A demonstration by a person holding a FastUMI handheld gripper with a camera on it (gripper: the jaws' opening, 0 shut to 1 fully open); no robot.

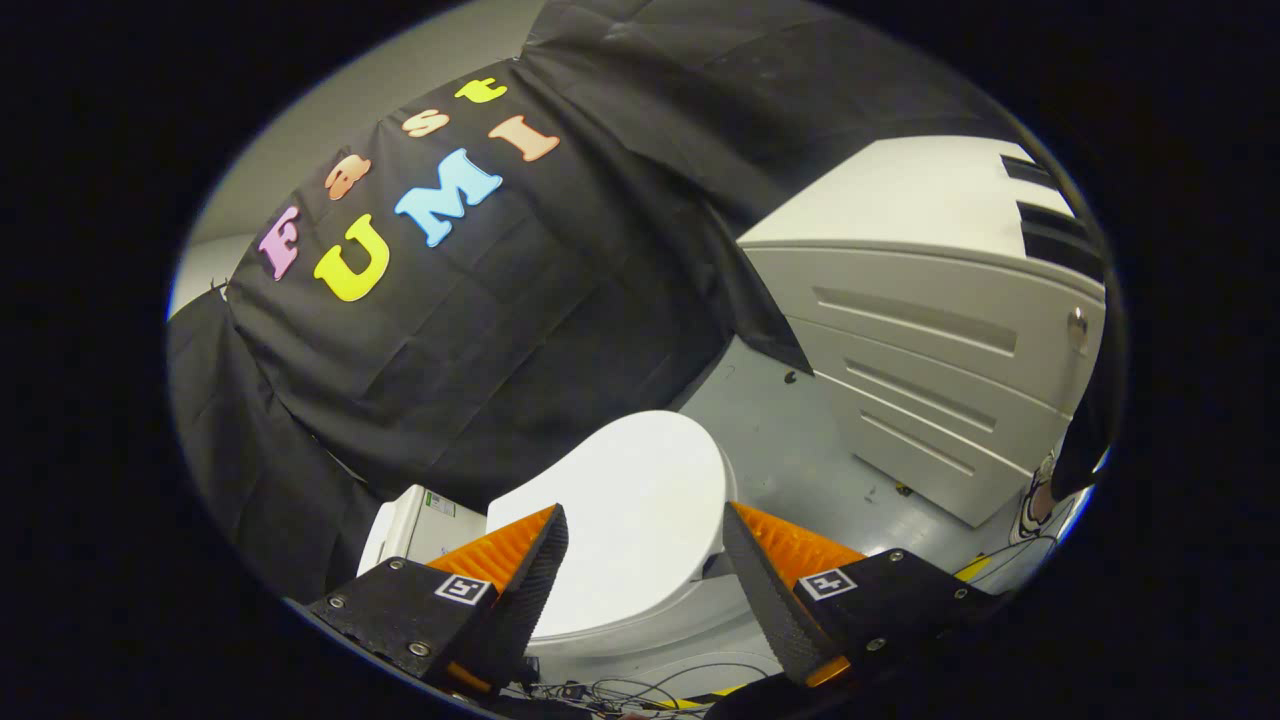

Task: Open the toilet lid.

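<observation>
A white toilet stands on the grey floor against the black cloth wall. Its lid [625, 510] lies flat and closed over the bowl, and the white tank [415, 525] shows behind my left finger. My gripper [645, 525] hovers above the lid with its fingers spread wide, the lid showing in the gap between them. The fingers touch nothing. The lower front of the bowl is hidden behind the fingers.
A white drawer cabinet [935, 340] with a round lock stands to the right of the toilet. A person's shoe [1035, 505] rests on the floor beside its corner. Loose cables [640, 685] lie on the floor under the gripper. Grey floor [790, 450] separates toilet and cabinet.
</observation>
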